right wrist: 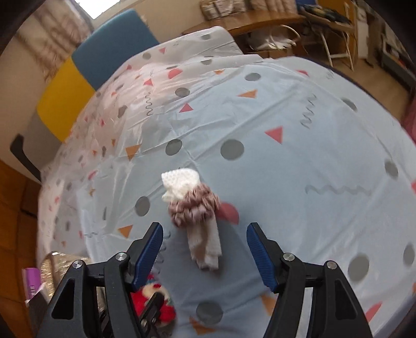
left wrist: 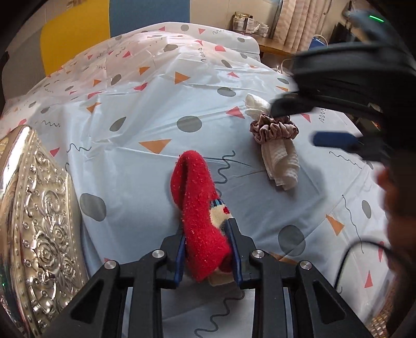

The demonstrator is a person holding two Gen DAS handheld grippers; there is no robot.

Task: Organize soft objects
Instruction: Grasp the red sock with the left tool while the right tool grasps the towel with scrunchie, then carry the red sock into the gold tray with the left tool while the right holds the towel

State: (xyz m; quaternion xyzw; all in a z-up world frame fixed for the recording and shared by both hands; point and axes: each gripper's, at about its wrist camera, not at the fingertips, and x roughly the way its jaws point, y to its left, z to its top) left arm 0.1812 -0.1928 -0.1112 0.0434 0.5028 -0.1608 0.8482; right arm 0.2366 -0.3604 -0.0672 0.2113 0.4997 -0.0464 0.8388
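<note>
Red sock's (left wrist: pixel 200 208) lower end hidden between left gripper's (left wrist: pixel 208 249) pads.

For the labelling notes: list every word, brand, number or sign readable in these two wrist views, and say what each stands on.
No text can be read in either view.
Clear jars and boxes on the wooden shelf: labels too small and blurred.
Purple item at the frame's left edge: a small mark, too blurred.
Pale blue plastic tablecloth: only printed dots, triangles and squiggles.
Fuzzy red sock in the left gripper: no lettering.
</note>
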